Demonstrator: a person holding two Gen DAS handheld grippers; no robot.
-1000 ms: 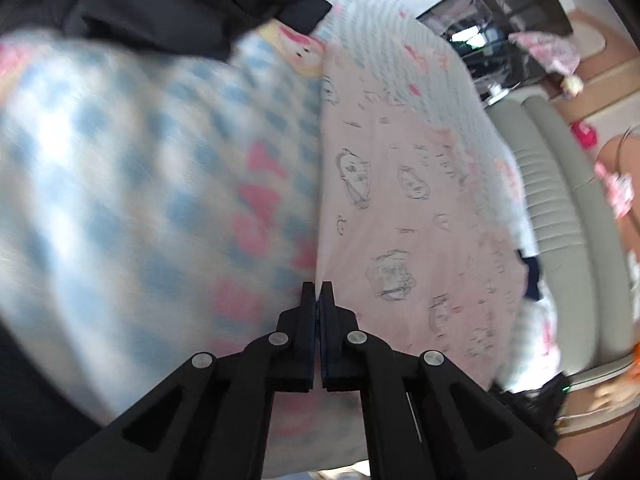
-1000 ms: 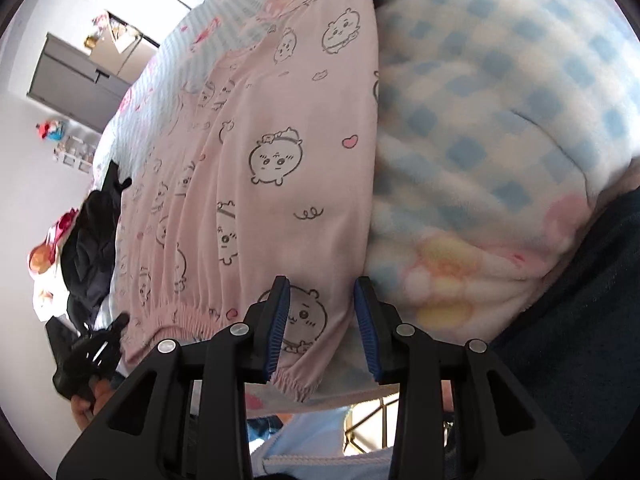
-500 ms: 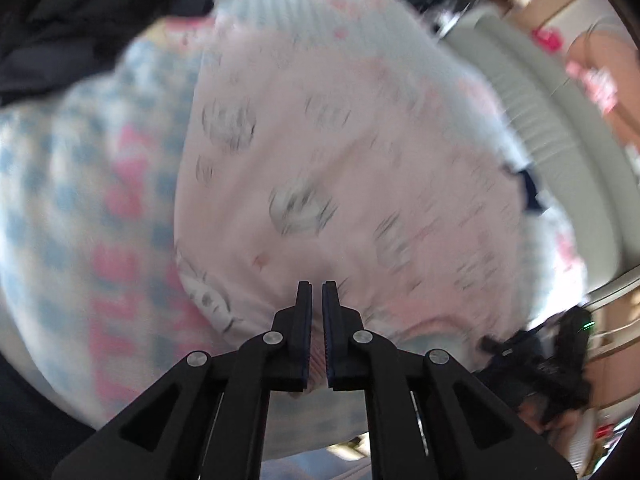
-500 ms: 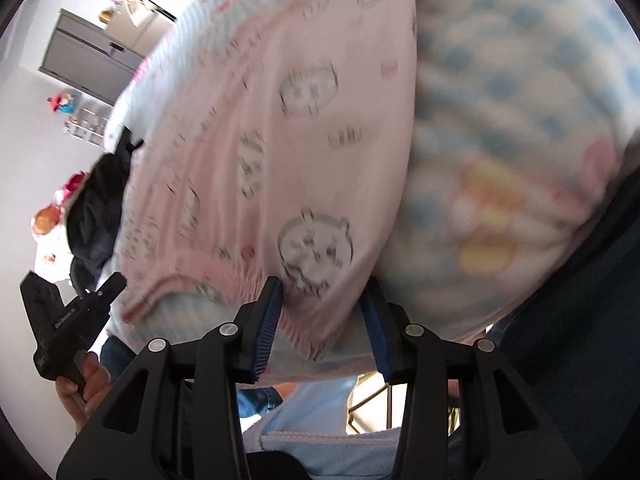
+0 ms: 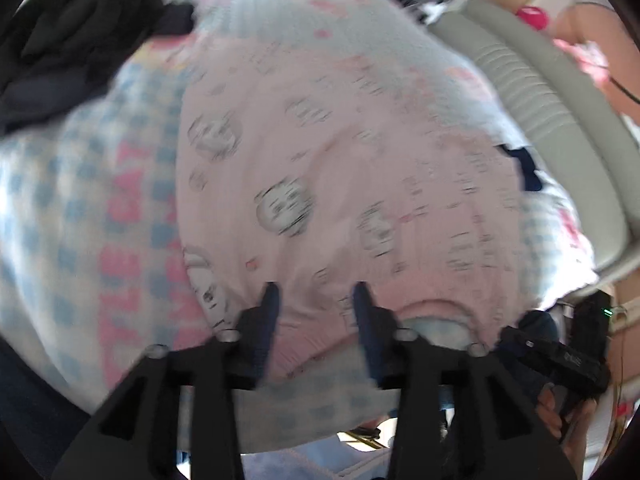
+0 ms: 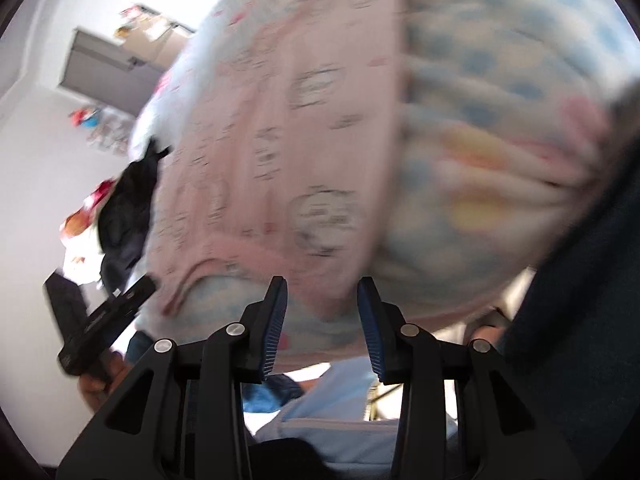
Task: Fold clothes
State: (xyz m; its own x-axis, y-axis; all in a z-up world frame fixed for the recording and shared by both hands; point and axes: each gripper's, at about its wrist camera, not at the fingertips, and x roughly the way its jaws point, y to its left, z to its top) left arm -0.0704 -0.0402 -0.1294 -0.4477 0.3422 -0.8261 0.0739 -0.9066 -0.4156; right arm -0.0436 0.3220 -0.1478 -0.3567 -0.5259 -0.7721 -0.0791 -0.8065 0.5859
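Note:
Pink trousers (image 5: 340, 168) printed with cartoon faces lie flat on a blue checked blanket (image 5: 68, 200). Their gathered waistband (image 5: 312, 340) is the nearest part. My left gripper (image 5: 316, 294) is open, its fingers straddling the waistband edge. In the right wrist view the same pink trousers (image 6: 280, 140) fill the middle, and my right gripper (image 6: 323, 286) is open just in front of their near corner. Each gripper shows in the other's view: the right gripper (image 5: 560, 354) in a hand at lower right, the left gripper (image 6: 100, 320) at lower left. Both views are motion-blurred.
A pile of black clothes (image 5: 80, 32) lies at the far left of the blanket. A small dark blue item (image 5: 528, 168) sits by the trousers' far side. A grey padded edge (image 5: 560, 120) runs along the right. Dark blue fabric (image 6: 592, 280) borders the right wrist view.
My left gripper has opened from shut and swung from the trousers' side edge to the waistband. My right gripper stayed open and moved nearer the waistband corner.

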